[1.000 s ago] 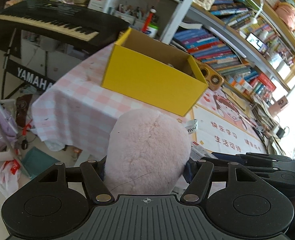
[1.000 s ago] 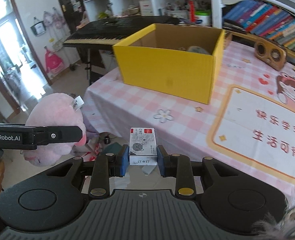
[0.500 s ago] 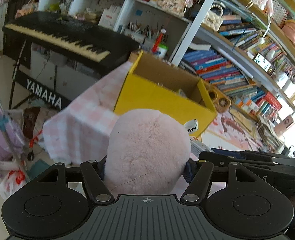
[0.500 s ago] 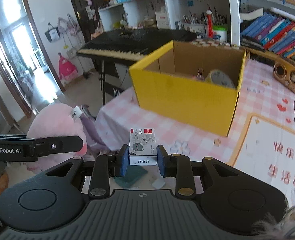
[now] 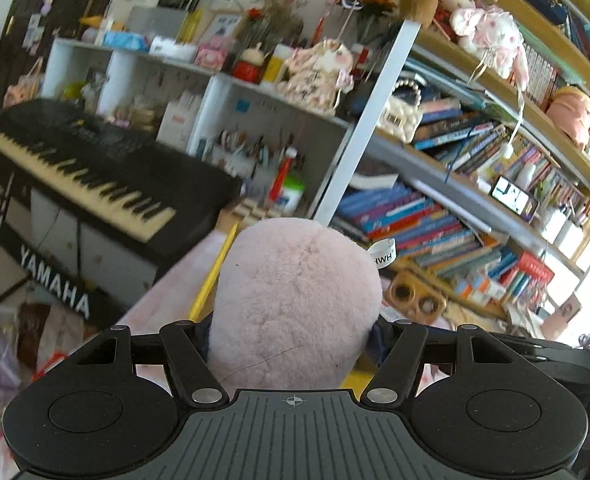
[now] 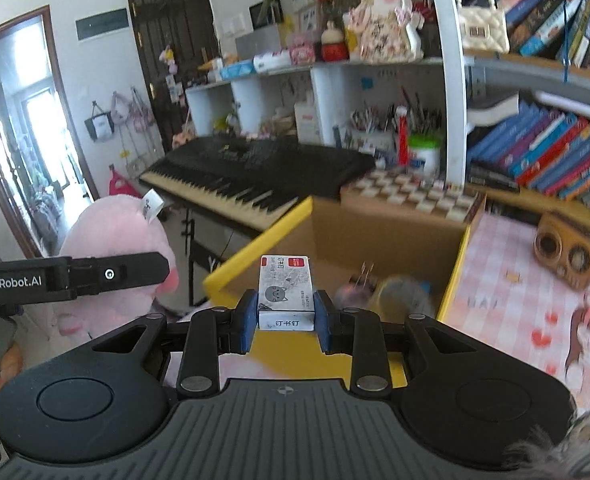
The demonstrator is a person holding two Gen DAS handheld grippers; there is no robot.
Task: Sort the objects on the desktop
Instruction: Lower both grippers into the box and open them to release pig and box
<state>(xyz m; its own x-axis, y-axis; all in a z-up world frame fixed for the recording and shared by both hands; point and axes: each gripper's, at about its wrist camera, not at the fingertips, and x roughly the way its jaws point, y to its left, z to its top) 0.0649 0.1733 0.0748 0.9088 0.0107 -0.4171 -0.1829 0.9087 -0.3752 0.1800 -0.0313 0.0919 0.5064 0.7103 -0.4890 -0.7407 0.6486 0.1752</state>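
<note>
My left gripper [image 5: 291, 344] is shut on a pink plush toy [image 5: 295, 300] that fills the lower middle of the left wrist view and hides most of the yellow box [image 5: 211, 276] behind it. The same plush toy [image 6: 115, 240] shows at the left of the right wrist view, clamped by the left gripper's black finger [image 6: 107, 274]. My right gripper [image 6: 285, 316] is shut on a small white staple box [image 6: 285, 292] with a grey cat face, held just over the near rim of the open yellow cardboard box [image 6: 255, 248]. Blurred items lie inside that box.
A black Yamaha keyboard [image 5: 75, 176] stands left of the pink checked table [image 6: 507, 304]. A wooden speaker [image 6: 567, 256] sits at the table's back right. Bookshelves [image 5: 455, 208] and white cubbies [image 6: 335, 96] full of clutter rise behind.
Both grippers have risen and moved forward toward the yellow box with their loads. The box now sits close under the right gripper, and its inside shows.
</note>
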